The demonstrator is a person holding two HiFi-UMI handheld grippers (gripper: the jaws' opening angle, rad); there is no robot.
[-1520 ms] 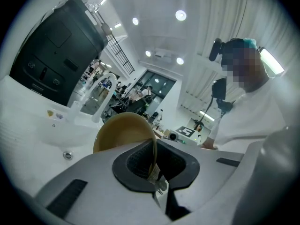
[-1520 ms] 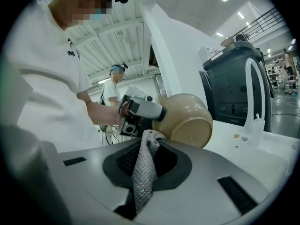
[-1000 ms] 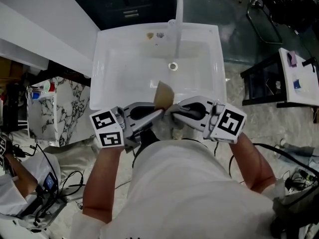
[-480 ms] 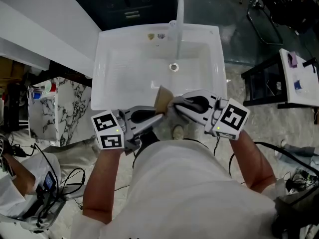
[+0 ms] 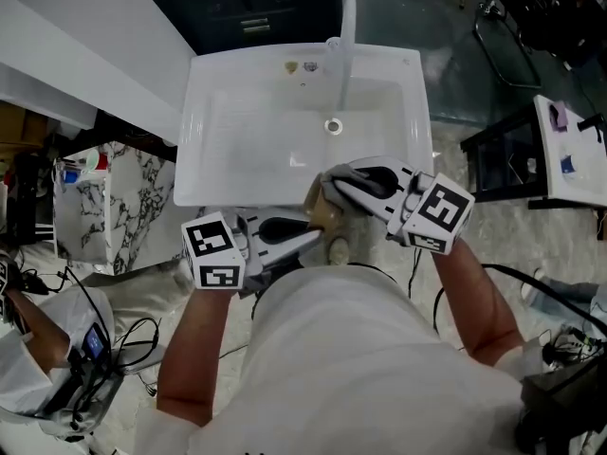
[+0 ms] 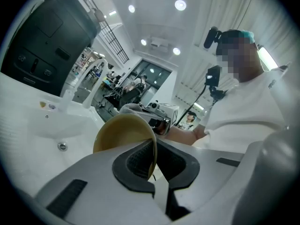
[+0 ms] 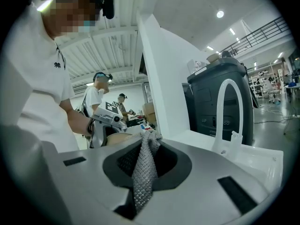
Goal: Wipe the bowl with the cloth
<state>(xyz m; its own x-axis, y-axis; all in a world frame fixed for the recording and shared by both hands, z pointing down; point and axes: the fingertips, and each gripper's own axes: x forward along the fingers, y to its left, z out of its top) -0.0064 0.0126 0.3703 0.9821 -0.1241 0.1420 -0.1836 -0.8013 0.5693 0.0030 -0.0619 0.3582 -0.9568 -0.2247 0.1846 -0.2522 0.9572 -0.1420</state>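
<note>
Clamping the tan bowl's [image 6: 123, 134] rim in the left gripper [image 5: 302, 238]; pinching the grey cloth [image 7: 143, 170] tight in the right gripper [image 5: 334, 190], at the bowl, over the sink's [image 5: 228, 150] front edge.

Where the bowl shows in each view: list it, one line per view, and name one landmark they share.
Head view: bowl at centre, by the sink's near rim.
Left gripper view: centre-left, rim pinched by the left gripper.
Right gripper view: small, left of centre, behind the cloth in the right gripper.
Shared landmark: the white faucet.
</note>
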